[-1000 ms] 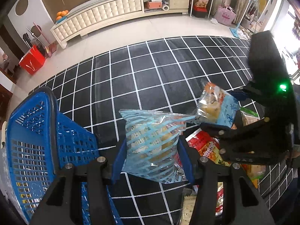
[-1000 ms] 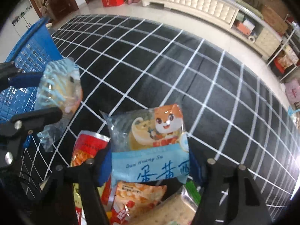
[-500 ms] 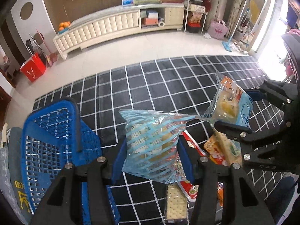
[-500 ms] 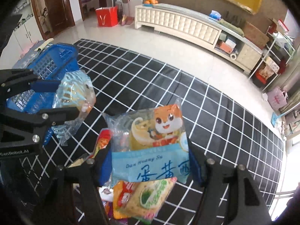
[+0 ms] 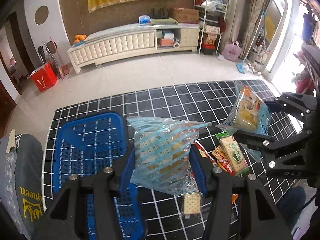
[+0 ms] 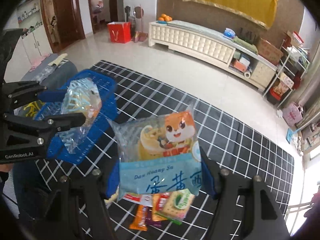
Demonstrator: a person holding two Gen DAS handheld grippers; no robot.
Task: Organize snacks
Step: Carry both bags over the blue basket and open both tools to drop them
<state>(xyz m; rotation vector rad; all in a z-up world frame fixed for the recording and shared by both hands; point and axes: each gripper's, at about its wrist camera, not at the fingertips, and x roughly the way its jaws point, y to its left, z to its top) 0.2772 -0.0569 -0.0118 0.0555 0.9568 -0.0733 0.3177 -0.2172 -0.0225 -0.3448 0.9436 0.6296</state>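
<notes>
Snacks fill both my tools: my left gripper (image 5: 162, 160) is clamped on a clear bag with pale blue stripes (image 5: 163, 156), held upright above the rug, and my right gripper (image 6: 160, 176) squeezes a blue packet with a cartoon fox (image 6: 160, 154), also upright and raised. Below them a heap of snacks (image 5: 228, 156) lies on the black grid rug (image 5: 180, 104), partly hidden by the bags and fingers, so I cannot count them. Just left of the striped bag sits the blue basket (image 5: 88, 138), its near end cut off by my tool. Far back stands a long white cabinet (image 5: 124, 44).
</notes>
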